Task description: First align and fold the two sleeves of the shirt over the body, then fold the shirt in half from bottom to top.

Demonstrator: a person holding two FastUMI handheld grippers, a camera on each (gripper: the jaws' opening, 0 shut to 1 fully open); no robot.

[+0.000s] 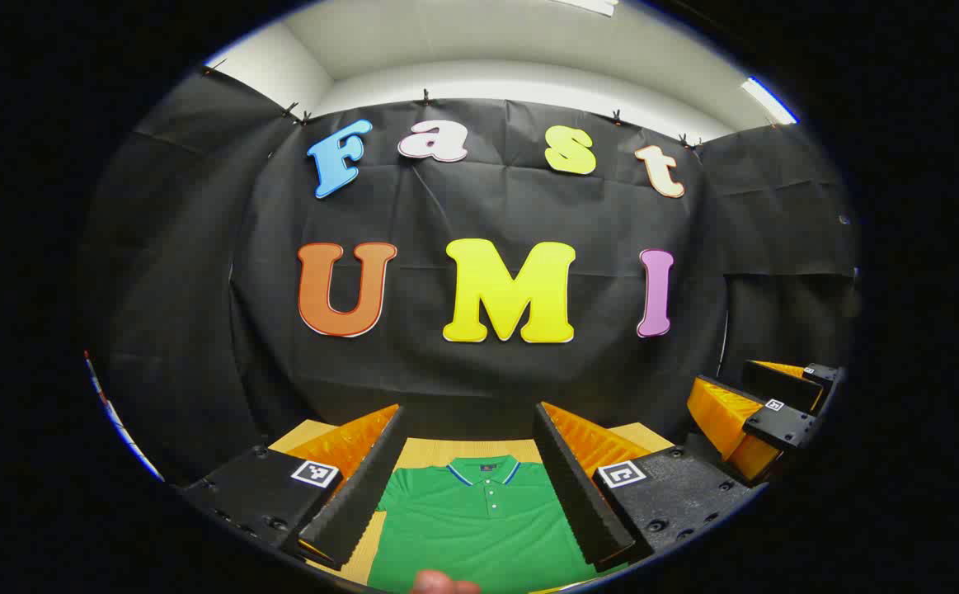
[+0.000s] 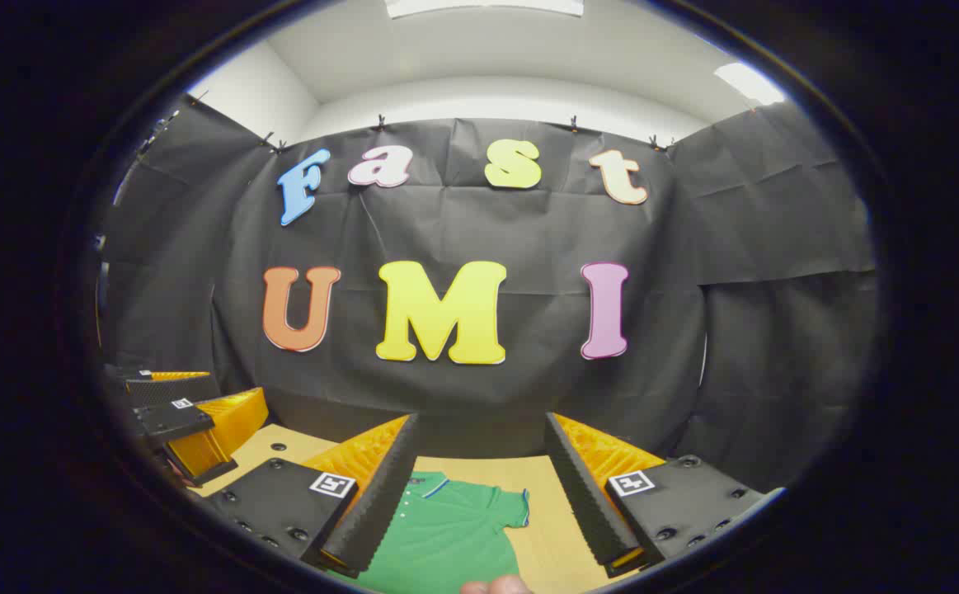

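No readable wording, brand name or number stands on anything here. The only signs are square black-and-white coded markers (image 1: 315, 473), one on each finger mount of the left claw (image 1: 471, 487) and of the right claw (image 2: 479, 495); they carry patterns, not letters. The green shirt (image 1: 479, 520) bears a tiny neck tag, too small to read.
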